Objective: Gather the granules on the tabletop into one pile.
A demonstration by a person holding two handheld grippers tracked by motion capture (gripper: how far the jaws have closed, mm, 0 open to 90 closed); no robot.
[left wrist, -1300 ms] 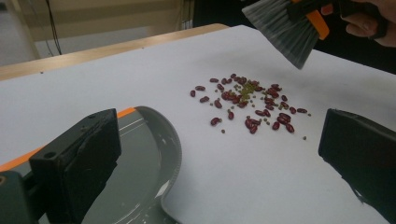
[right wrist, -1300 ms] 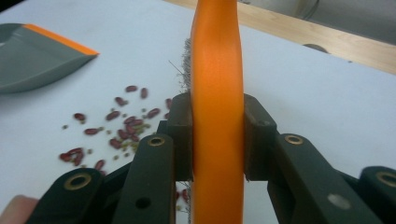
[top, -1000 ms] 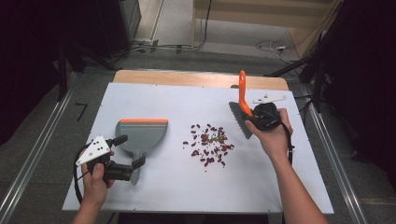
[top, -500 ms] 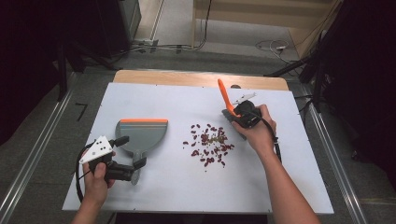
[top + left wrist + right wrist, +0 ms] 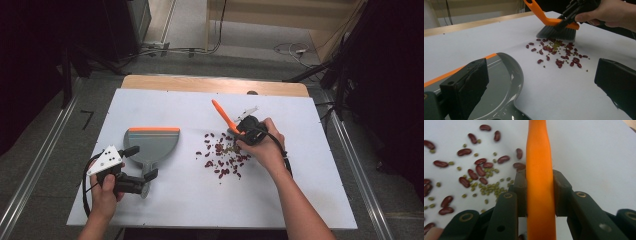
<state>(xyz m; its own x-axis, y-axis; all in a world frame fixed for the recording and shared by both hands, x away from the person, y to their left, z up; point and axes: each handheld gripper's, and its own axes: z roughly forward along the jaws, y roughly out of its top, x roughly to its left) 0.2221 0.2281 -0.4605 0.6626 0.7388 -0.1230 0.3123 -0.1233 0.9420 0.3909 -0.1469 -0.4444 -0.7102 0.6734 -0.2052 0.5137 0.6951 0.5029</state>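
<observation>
A heap of red beans and small green beans (image 5: 222, 157) lies mid-table. My right gripper (image 5: 246, 127) is shut on the orange handle of a brush (image 5: 221, 116), whose grey bristles (image 5: 556, 32) rest at the heap's far edge. In the right gripper view the handle (image 5: 537, 157) runs up between the jaws of the gripper (image 5: 539, 190), with beans (image 5: 479, 172) to its left. A grey dustpan (image 5: 151, 144) with an orange lip lies left of the beans. My left gripper (image 5: 141, 163) stands open at the dustpan's handle end; the pan (image 5: 499, 82) sits by its left jaw.
The white tabletop (image 5: 300, 190) has bare room in front of and right of the beans. A wooden strip (image 5: 210, 84) runs along the far edge. Metal rails (image 5: 35, 175) flank the table and cables (image 5: 175, 50) lie on the floor behind.
My right gripper has carried the brush leftward and nearer, from the far right down to the bean heap, its handle now leaning left. The left gripper has hardly moved.
</observation>
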